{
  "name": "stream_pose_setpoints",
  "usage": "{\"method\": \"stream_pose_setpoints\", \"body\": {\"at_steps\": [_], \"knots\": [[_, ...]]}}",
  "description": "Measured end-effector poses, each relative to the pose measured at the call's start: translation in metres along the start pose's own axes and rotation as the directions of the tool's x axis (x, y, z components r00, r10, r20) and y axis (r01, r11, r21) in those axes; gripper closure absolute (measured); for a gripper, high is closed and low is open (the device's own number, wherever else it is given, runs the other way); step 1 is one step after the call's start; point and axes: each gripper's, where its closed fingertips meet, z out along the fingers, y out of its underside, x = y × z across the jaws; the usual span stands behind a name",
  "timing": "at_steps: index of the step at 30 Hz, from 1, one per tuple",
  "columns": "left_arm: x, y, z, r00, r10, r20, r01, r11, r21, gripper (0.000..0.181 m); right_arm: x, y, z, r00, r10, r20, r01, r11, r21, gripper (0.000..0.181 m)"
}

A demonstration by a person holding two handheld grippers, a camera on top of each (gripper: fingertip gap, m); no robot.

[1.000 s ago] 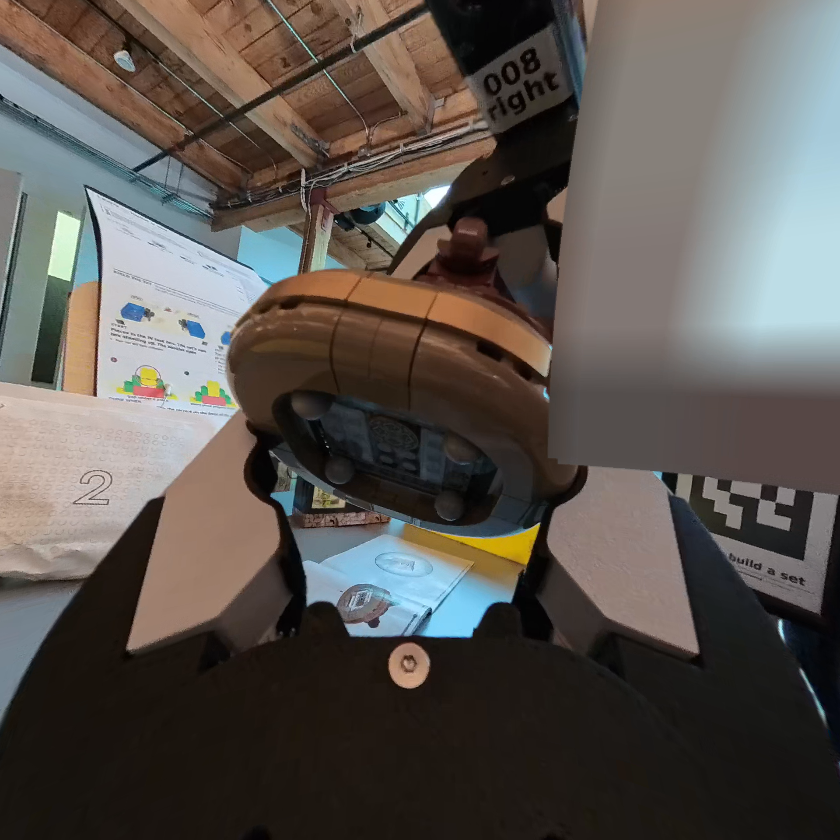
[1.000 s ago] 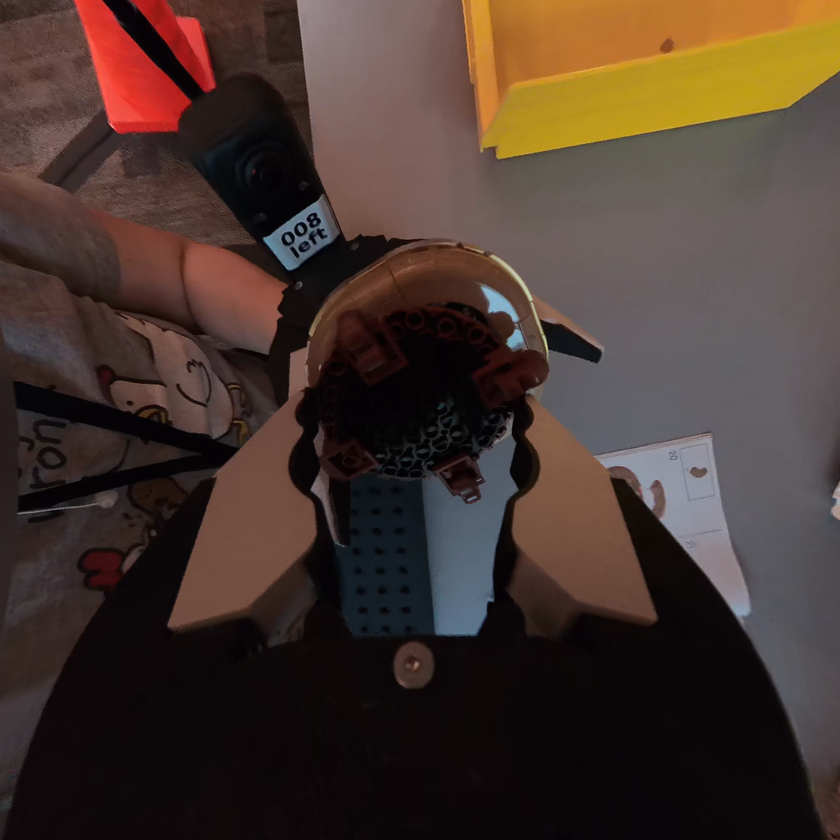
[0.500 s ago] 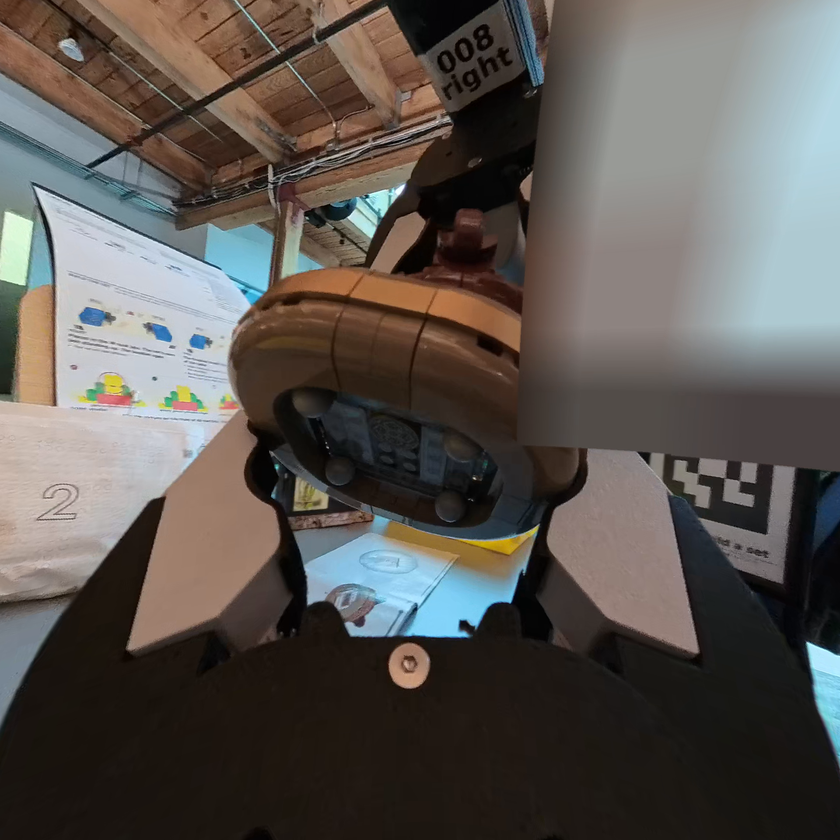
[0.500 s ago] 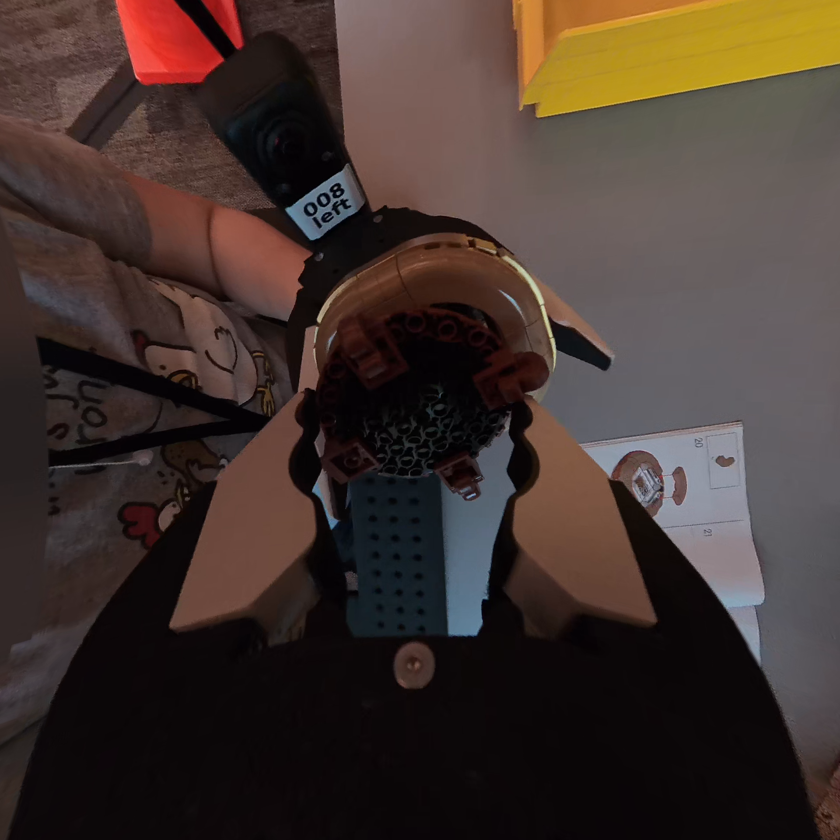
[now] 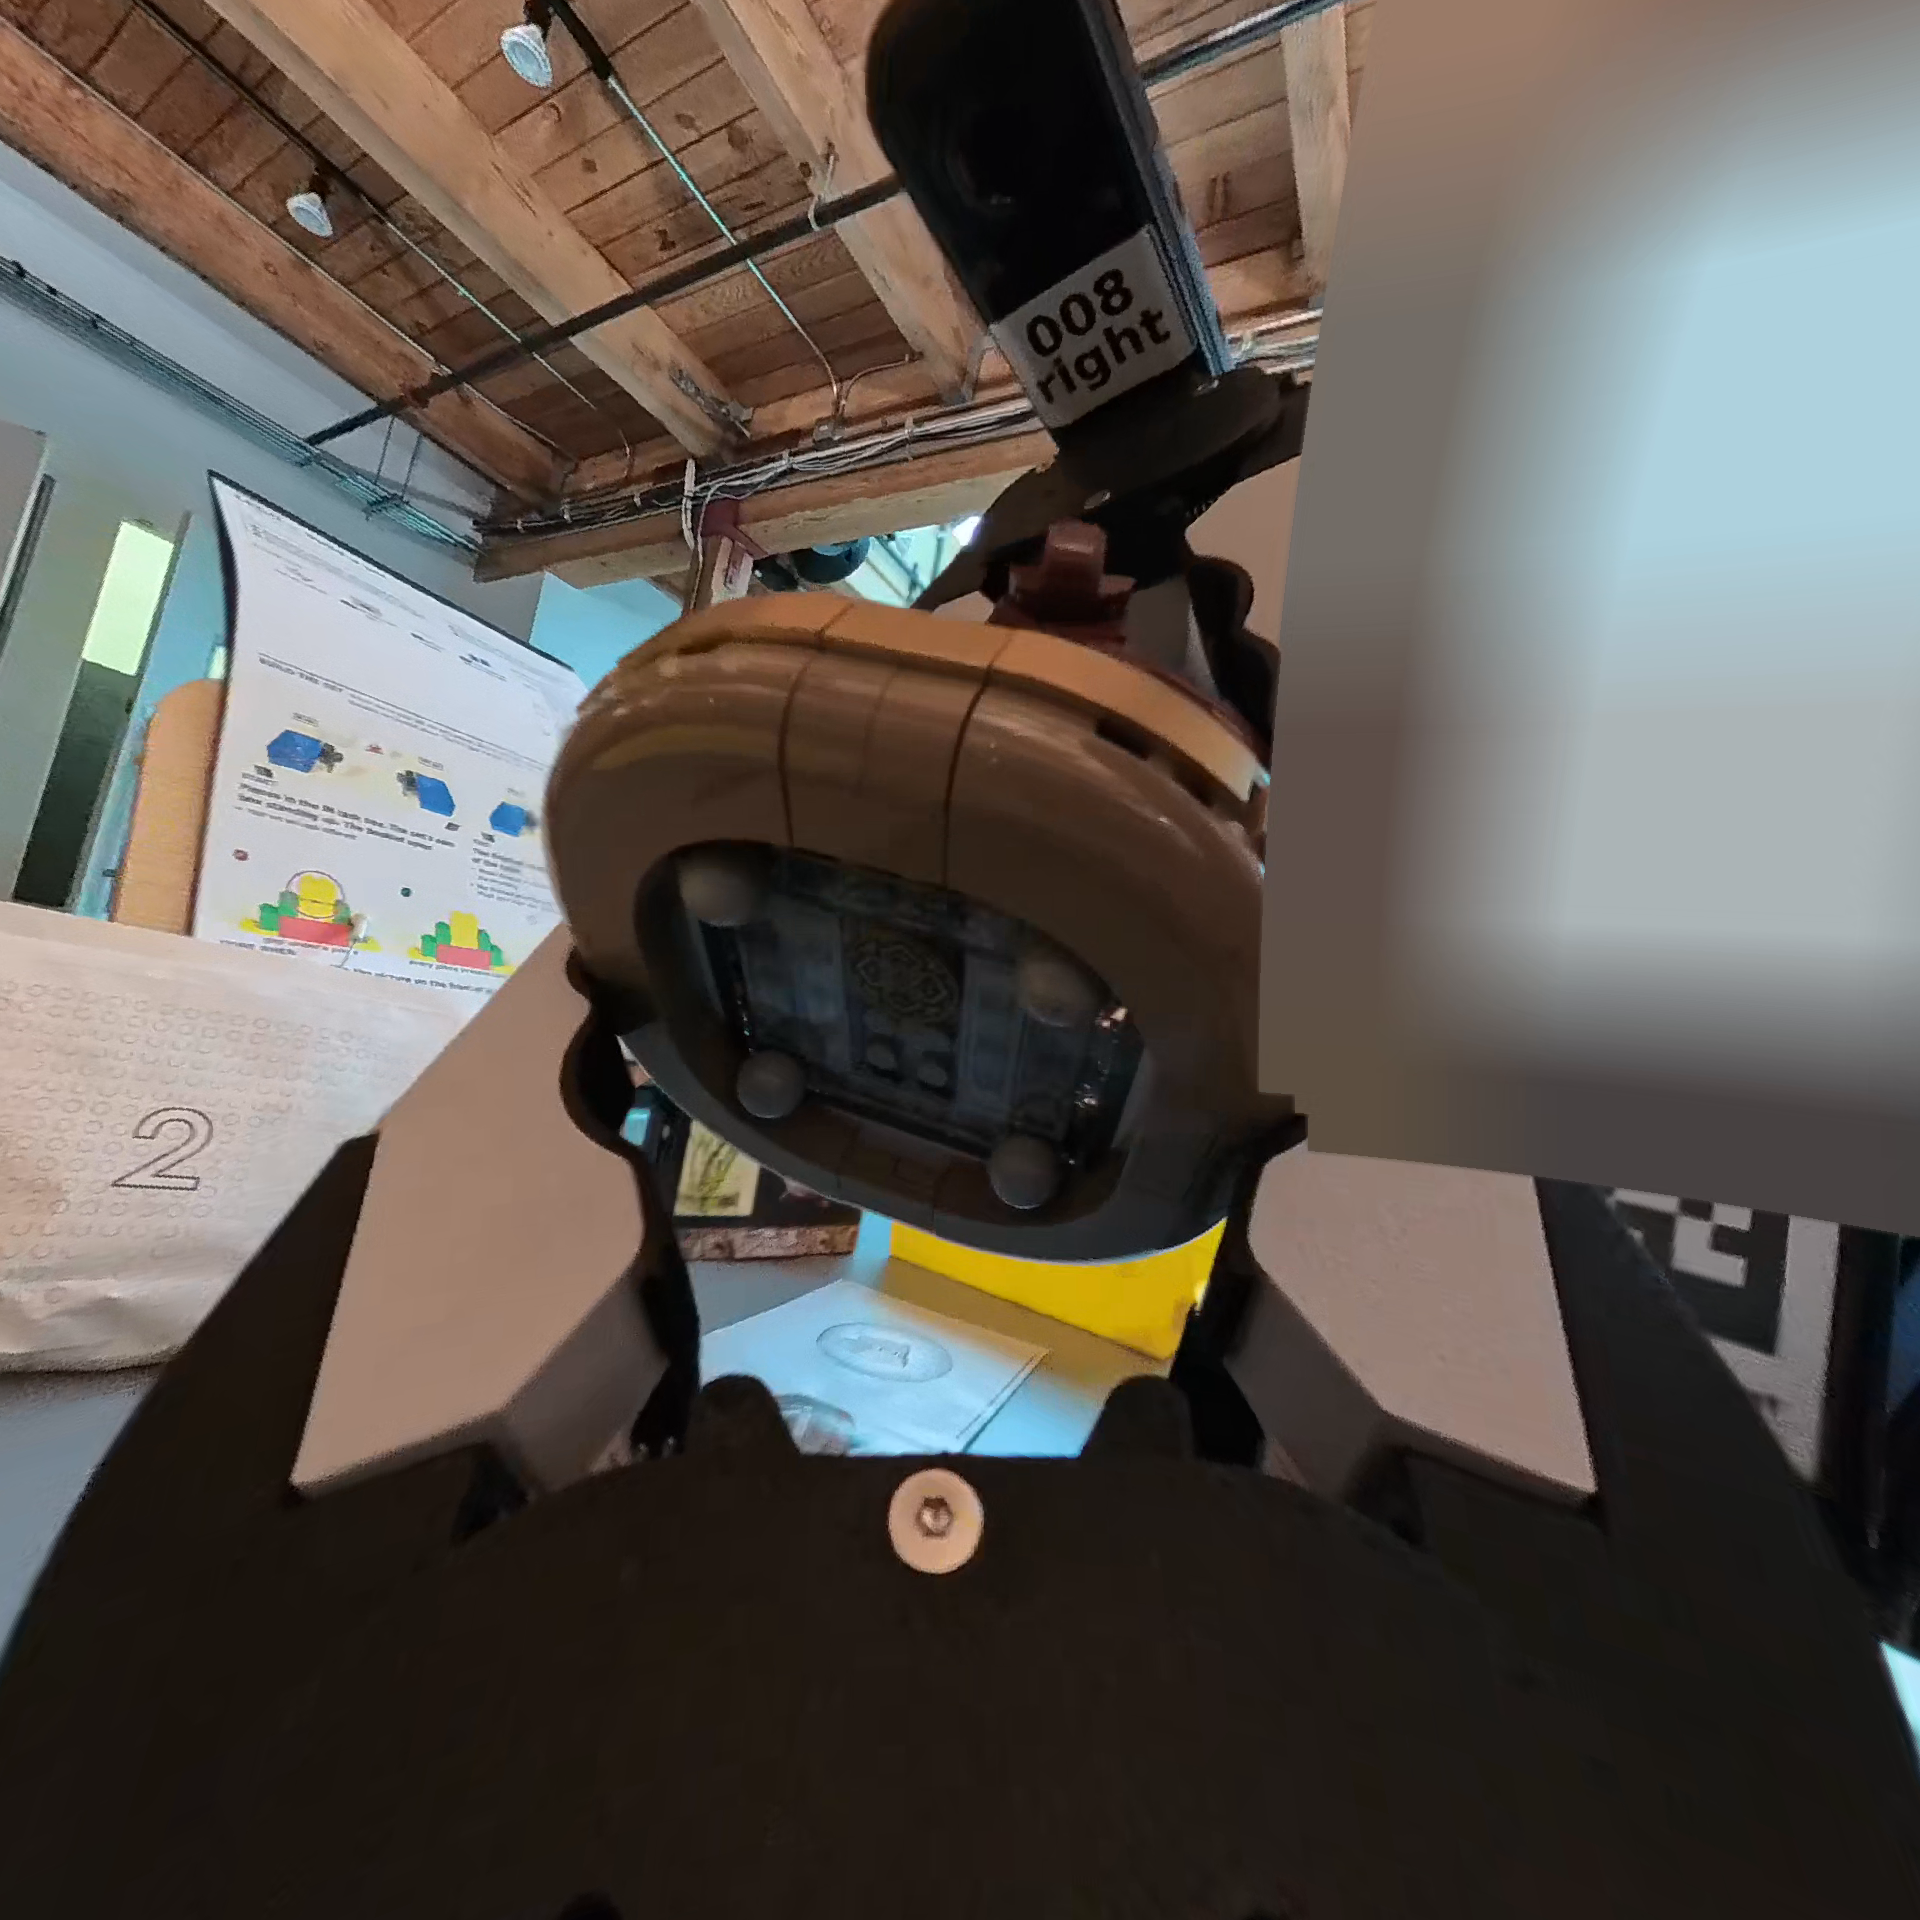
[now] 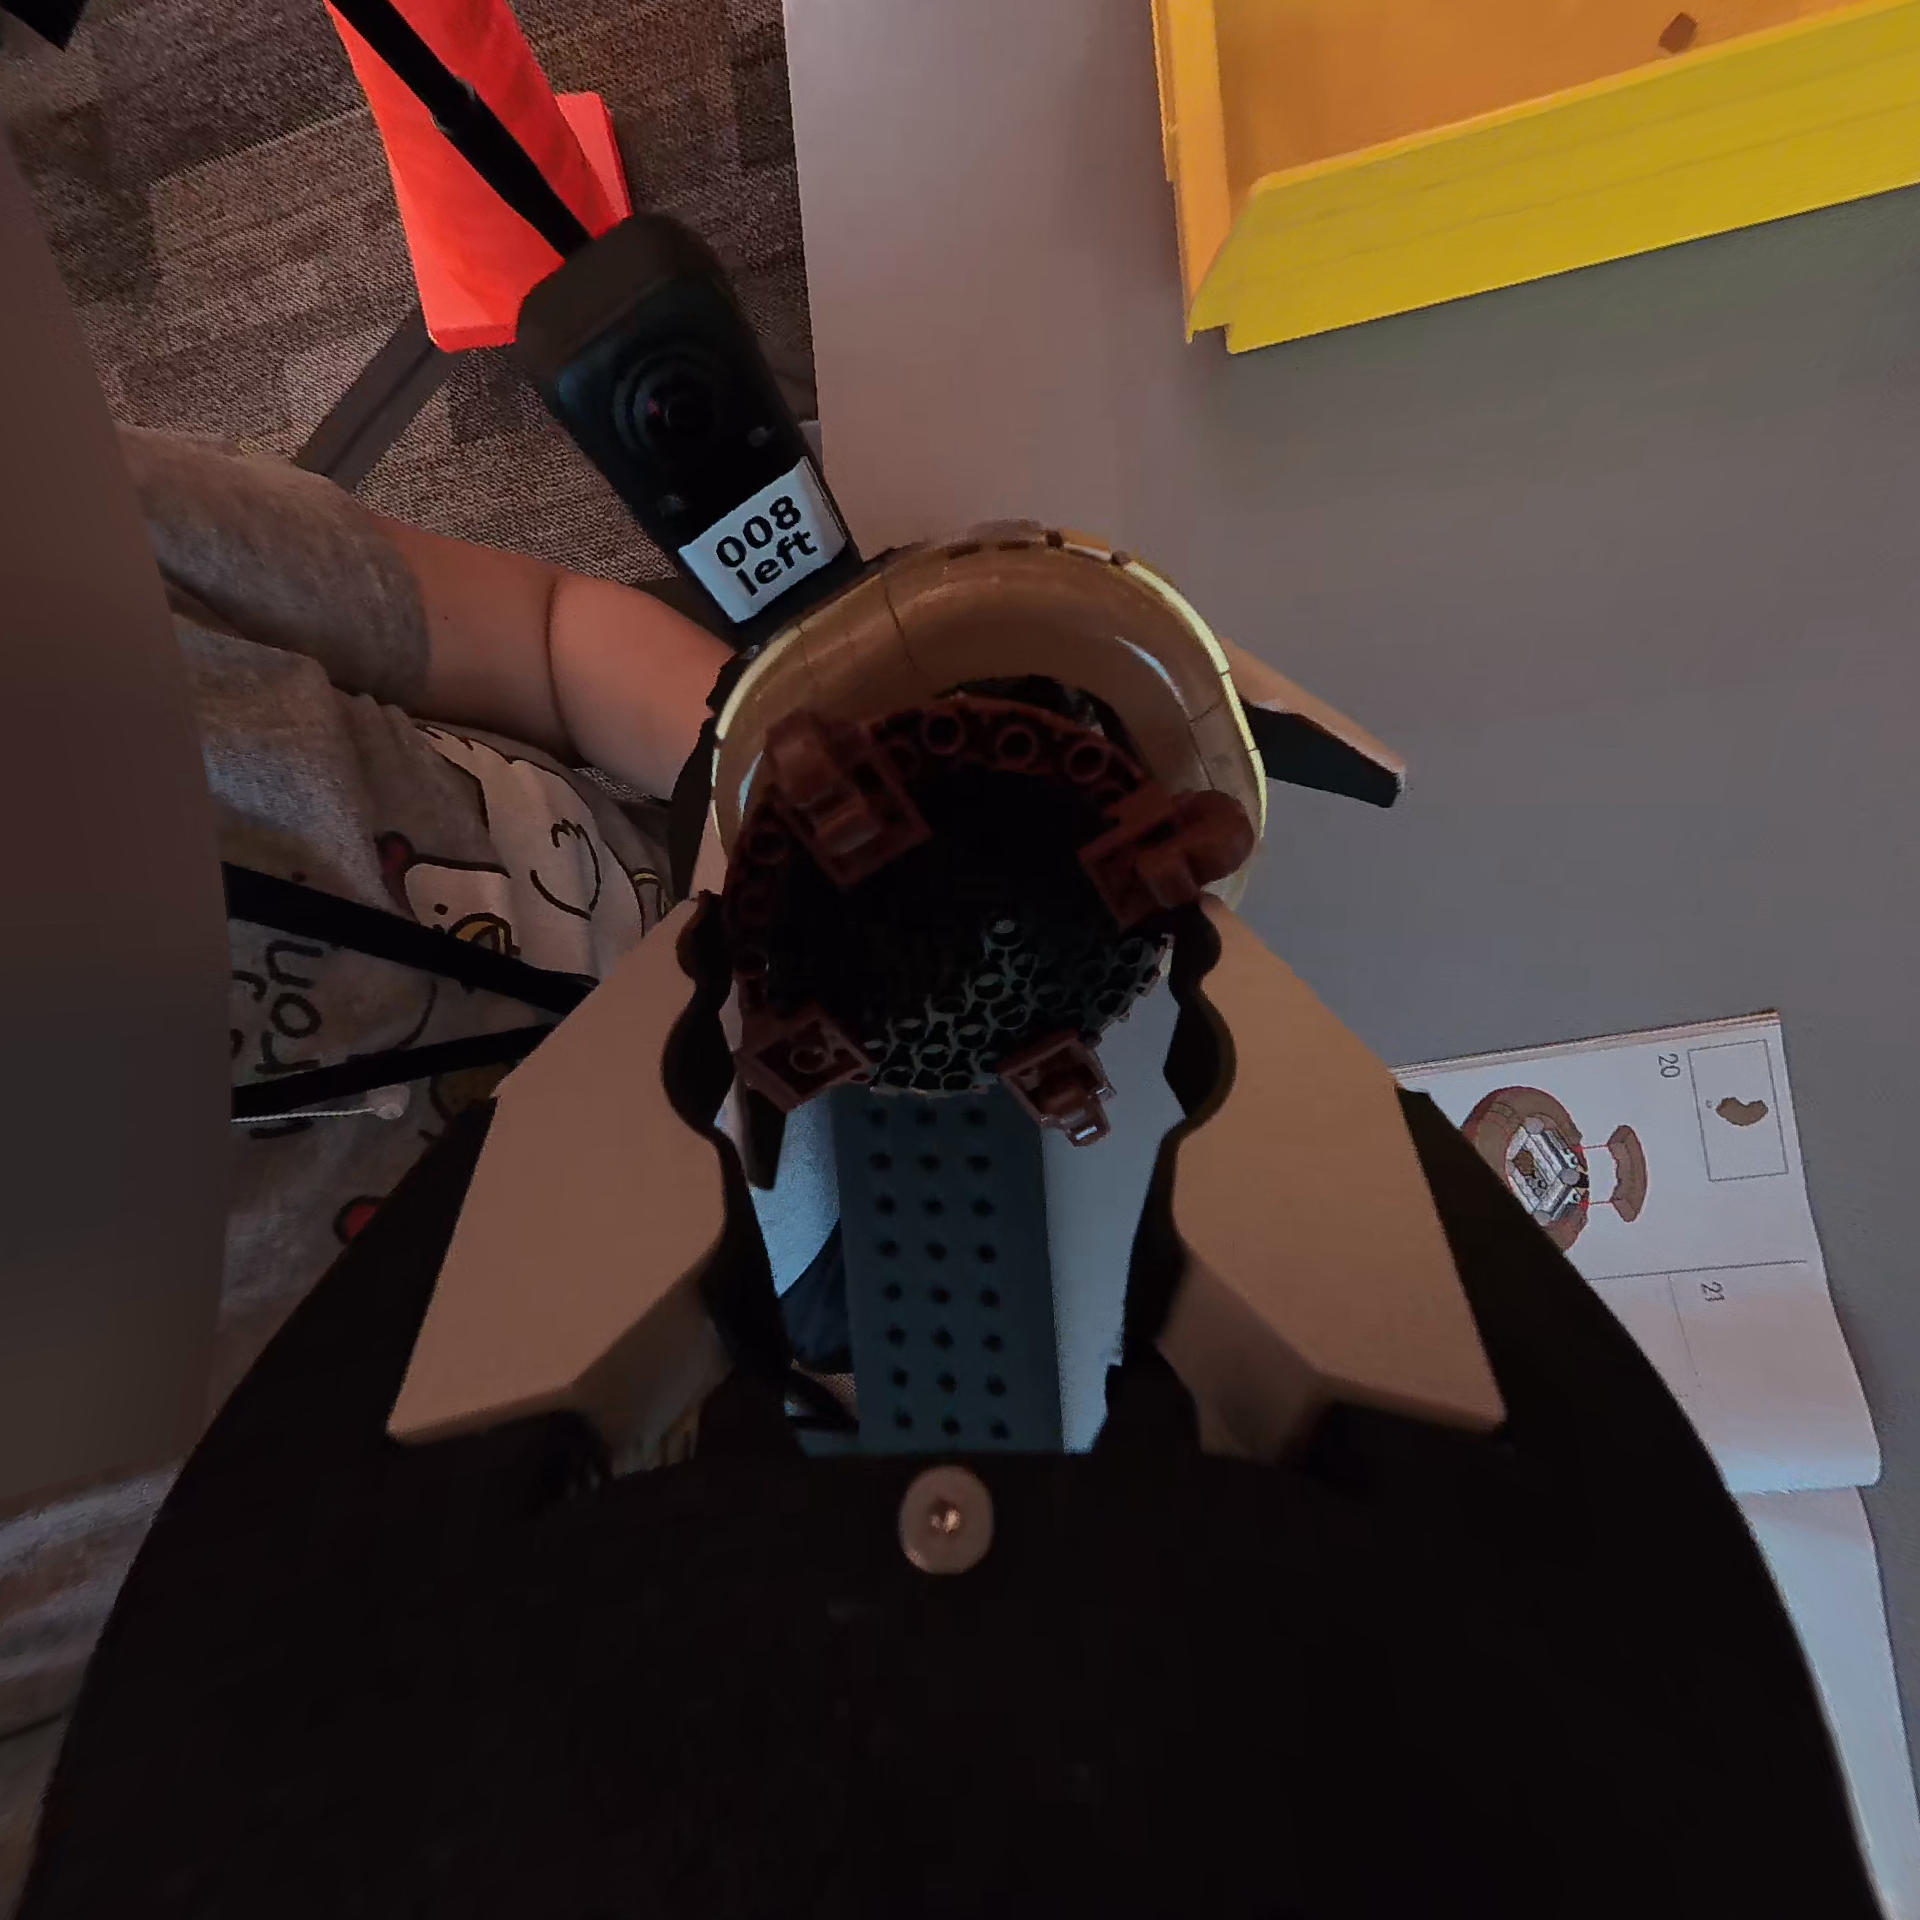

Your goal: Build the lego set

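Observation:
A round tan lego model [image 5: 883,769] with a dark underside sits between my left gripper's [image 5: 925,1060] fingers, which are shut on its rim. It is held up above the grey table [image 6: 1507,675]. My right gripper [image 6: 945,935] comes from the opposite side and is shut on the model's dark brown studded top [image 6: 935,821]. The tan rim [image 6: 997,613] shows beyond that top. The right gripper's body also shows in the left wrist view [image 5: 1132,468], above the model. The left gripper's camera body [image 6: 665,395] shows behind the model in the right wrist view.
A yellow bin [image 6: 1507,208] stands on the table, and an open instruction booklet [image 6: 1662,1195] lies to the right. A numbered paper bag [image 5: 156,1122] and a poster [image 5: 364,779] are at the left. A person's arm [image 6: 468,644] and an orange-red object [image 6: 468,156] are off the table edge. My two grippers' fingertips are within a few centimetres of each other.
Both grippers keep their hold on the model. The joined pair has shifted slightly over the table, and the model sits a little more tilted in the left wrist view.

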Motion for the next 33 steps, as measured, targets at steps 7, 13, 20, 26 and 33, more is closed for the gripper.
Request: {"method": "stream_pose_setpoints", "body": {"at_steps": [7,13,20,26,33], "knots": [[0.002,-0.011,-0.004,0.996,-0.076,-0.043,0.078,0.995,0.062,0.055,-0.007,-0.008,-0.005,0.996,0.041,0.083,-0.045,0.998,0.051,0.096],[-0.004,-0.018,-0.009,0.985,-0.160,-0.062,0.166,0.980,0.106,0.052,-0.006,-0.016,-0.011,0.979,0.084,0.184,-0.112,0.982,0.150,0.096],[0.000,-0.024,-0.011,0.983,-0.158,-0.089,0.169,0.977,0.129,0.053,-0.004,-0.023,-0.024,0.965,0.058,0.257,-0.134,0.947,0.292,0.092],[0.002,-0.028,-0.012,0.990,-0.112,-0.091,0.125,0.981,0.146,0.055,-0.006,-0.022,-0.025,0.969,-0.004,0.247,-0.085,0.933,0.350,0.096],[0.007,-0.039,-0.020,0.995,-0.039,-0.097,0.055,0.984,0.169,0.055,0.021,0.012,-0.023,0.999,-0.007,0.038,-0.006,0.944,0.330,0.096]]}}
